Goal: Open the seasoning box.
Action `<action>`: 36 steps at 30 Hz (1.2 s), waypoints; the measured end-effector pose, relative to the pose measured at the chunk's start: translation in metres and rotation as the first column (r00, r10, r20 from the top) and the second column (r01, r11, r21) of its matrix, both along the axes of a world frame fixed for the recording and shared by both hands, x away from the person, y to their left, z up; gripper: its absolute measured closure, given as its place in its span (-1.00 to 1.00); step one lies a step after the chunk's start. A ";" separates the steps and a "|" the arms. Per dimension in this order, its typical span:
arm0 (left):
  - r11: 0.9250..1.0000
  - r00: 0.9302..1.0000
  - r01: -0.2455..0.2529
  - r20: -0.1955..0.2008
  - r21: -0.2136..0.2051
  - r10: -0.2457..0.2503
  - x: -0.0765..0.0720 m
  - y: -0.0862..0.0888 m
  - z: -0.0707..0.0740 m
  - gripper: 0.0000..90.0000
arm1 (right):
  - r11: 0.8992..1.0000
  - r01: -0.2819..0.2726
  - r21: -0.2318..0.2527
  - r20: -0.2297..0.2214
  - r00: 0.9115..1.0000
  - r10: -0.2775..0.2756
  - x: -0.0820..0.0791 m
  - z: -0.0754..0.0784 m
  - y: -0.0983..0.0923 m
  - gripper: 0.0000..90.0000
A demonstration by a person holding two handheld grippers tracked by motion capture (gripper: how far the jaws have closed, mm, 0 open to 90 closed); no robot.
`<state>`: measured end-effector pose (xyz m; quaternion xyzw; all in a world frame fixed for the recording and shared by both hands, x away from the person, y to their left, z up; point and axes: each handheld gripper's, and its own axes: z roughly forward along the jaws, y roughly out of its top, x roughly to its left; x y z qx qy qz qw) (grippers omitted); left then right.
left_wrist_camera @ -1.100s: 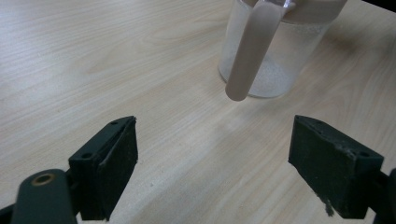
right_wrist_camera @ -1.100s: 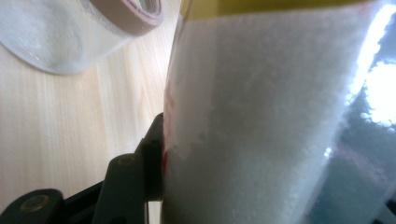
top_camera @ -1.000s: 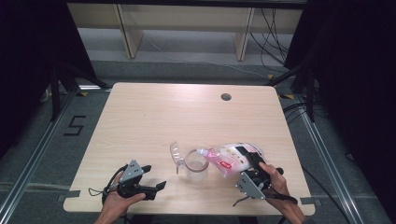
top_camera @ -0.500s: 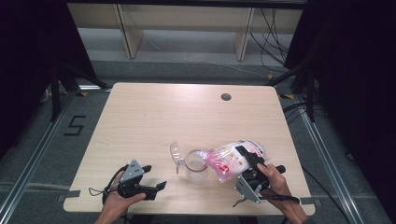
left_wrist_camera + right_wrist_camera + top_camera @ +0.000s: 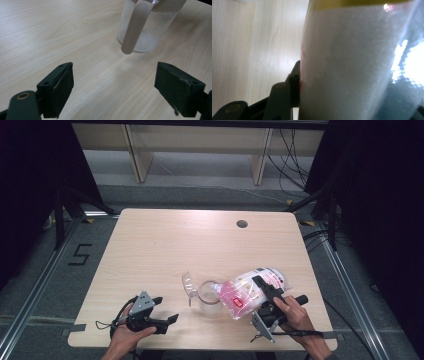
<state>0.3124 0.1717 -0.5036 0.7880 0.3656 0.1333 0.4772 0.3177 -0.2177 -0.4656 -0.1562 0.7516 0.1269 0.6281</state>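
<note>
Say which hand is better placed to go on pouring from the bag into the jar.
Right: its fingers already clamp the bag, tipped toward the jar. The left gripper sits open, apart from both.

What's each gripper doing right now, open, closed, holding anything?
Left gripper: open, nothing between its jaws, just short of the clear jar.
Right gripper: shut on the bag, tilted towards the jar.

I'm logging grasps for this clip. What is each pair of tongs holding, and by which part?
The right tongs clamp the bag of white grains across its body. The left tongs are open, holding nothing.
</note>
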 end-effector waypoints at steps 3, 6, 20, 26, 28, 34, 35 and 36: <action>1.000 1.000 0.007 0.014 0.016 -0.007 0.000 0.001 0.001 -0.66 | 1.000 0.004 -0.025 0.012 1.000 -0.004 -0.001 0.000 0.001 0.16; 1.000 1.000 0.001 0.000 -0.002 -0.001 0.000 -0.001 0.000 -0.66 | 0.998 -0.006 -0.062 0.048 0.999 0.009 -0.001 0.002 0.001 0.16; 1.000 1.000 0.014 0.014 0.005 -0.014 0.001 0.000 0.000 -0.66 | 0.972 -0.095 -0.216 0.122 0.985 0.124 0.003 0.009 0.009 0.18; 1.000 1.000 0.013 0.012 0.009 -0.013 0.001 0.000 0.000 -0.66 | 0.997 0.012 -0.078 0.090 0.996 -0.005 -0.005 -0.001 0.006 0.19; 1.000 1.000 0.012 0.016 -0.002 -0.012 0.001 -0.001 0.000 -0.66 | 0.993 -0.023 -0.116 0.124 0.992 0.037 -0.003 0.001 0.007 0.19; 1.000 1.000 0.012 0.012 0.008 -0.012 0.001 0.000 0.001 -0.66 | 0.995 0.000 -0.096 0.112 0.994 0.010 -0.004 -0.001 0.006 0.21; 1.000 1.000 0.012 0.011 0.008 -0.012 0.001 0.000 0.001 -0.66 | 0.996 0.000 -0.094 0.109 0.994 0.010 -0.004 -0.001 0.006 0.21; 1.000 1.000 0.006 0.010 0.001 -0.006 0.001 -0.001 0.000 -0.66 | 0.995 -0.003 -0.096 0.110 0.994 0.014 -0.004 -0.001 0.007 0.21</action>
